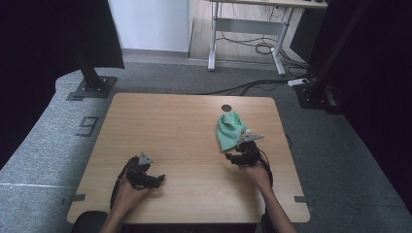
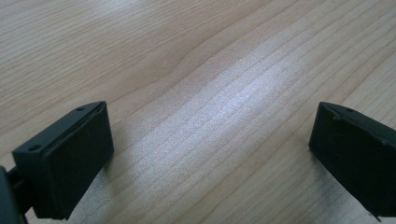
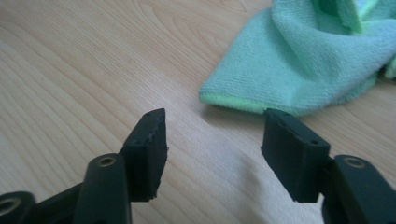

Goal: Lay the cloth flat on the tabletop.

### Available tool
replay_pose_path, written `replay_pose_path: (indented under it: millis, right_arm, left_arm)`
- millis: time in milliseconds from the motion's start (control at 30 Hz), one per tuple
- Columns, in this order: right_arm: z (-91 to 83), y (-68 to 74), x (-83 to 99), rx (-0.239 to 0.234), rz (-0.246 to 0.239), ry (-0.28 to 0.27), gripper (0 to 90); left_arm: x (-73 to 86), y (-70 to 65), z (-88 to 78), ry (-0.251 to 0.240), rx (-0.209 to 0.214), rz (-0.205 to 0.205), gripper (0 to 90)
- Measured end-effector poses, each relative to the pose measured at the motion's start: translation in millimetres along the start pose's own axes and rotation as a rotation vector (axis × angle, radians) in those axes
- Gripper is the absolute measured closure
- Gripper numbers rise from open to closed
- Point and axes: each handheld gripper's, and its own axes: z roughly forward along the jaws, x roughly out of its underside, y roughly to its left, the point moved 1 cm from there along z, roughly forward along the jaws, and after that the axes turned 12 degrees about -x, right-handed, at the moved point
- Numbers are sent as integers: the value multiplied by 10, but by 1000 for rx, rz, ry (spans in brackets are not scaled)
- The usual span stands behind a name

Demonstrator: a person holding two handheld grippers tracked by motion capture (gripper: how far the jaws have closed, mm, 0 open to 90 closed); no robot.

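A crumpled green cloth (image 1: pixel 230 130) lies on the right half of the wooden table (image 1: pixel 170 126). My right gripper (image 1: pixel 231 157) sits just in front of the cloth's near corner, held by a hand. In the right gripper view the cloth (image 3: pixel 308 60) lies just past the jaws, and the right gripper (image 3: pixel 212 140) stands open with only bare wood in the gap. My left gripper (image 1: pixel 159 178) rests near the table's front left, far from the cloth. Up close, the left gripper (image 2: pixel 210 149) is wide open over bare wood.
A small dark round hole (image 1: pixel 226 108) marks the table top behind the cloth. The table's right edge runs close to the cloth. Beyond the table stand a black post on a base plate (image 1: pixel 92 82), a desk frame (image 1: pixel 248 29) and floor cables (image 1: pixel 252 87).
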Motion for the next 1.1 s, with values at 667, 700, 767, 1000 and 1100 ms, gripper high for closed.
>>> replay_pose_path:
  millis: [667, 700, 767, 1000, 1100]
  right_arm:
    - [357, -90, -297, 16, -16, 30, 621]
    - [414, -106, -290, 18, -9, 43, 658]
    - [439, -116, -282, 22, -9, 51, 676]
    - [487, -147, -215, 17, 22, 64, 767]
    - [478, -132, -196, 4, 28, 66, 789]
  left_arm:
    - [0, 0, 0, 0, 0, 0, 0]
    - [0, 0, 0, 0, 0, -1, 0]
    - [0, 0, 0, 0, 0, -1, 0]
    - [0, -1, 1, -1, 0, -2, 0]
    - [0, -1, 1, -1, 0, -2, 0]
